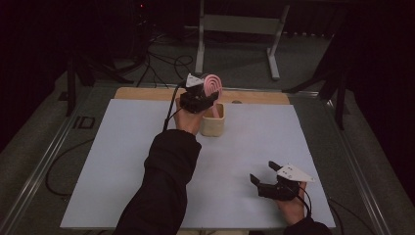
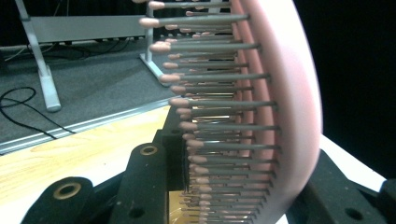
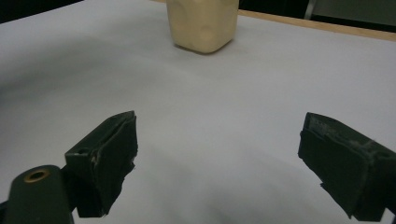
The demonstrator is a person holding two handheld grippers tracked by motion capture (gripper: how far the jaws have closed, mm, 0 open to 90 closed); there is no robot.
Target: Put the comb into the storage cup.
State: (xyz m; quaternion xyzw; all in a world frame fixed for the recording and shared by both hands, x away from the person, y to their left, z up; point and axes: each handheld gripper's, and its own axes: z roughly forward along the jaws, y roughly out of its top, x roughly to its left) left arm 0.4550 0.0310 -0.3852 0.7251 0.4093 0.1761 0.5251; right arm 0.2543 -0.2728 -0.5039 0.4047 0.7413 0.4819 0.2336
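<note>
The left claw [image 1: 205, 95] pinches the pink hairbrush [image 1: 213, 85] just above the beige cup [image 1: 213, 122] on the tabletop [image 1: 122, 161]; lowering it in remains. The right claw [image 1: 264, 174] rests spread, empty.

The left arm reaches forward over the table, its left gripper [image 1: 208, 93] raised with jaws clamped; the right gripper [image 1: 262, 172] rests low near the front edge, jaws spread wide

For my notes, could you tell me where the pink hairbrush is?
In the high view, the left gripper holds the pink hairbrush above the beige cup.
</note>
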